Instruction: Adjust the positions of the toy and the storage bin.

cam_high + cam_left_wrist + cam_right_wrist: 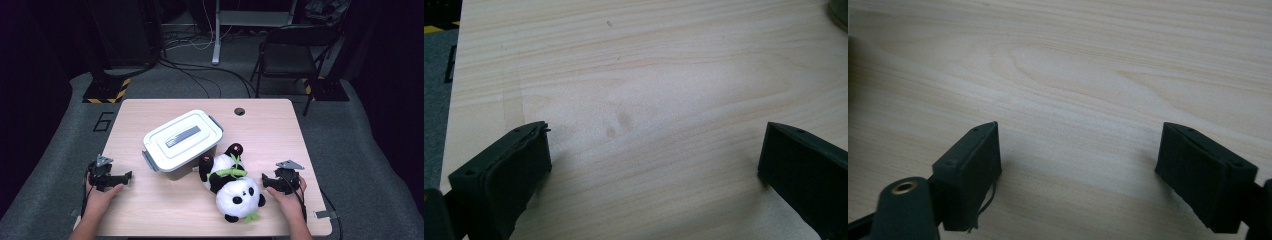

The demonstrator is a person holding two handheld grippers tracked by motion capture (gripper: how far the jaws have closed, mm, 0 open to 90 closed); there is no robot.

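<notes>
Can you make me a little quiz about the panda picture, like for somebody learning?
1. True or false: the lid of the storage box is off.
2. Which gripper is nearer the plush panda? A) left gripper B) right gripper
3. Fill in: both grippers rest on the wooden ____.

Key
1. False. The white lid sits on the box.
2. B. The right gripper is just beside the panda; the left one is at the table's other side, past the box.
3. Table. In each gripper view the jaws stand wide apart over bare wood, holding nothing.
</notes>
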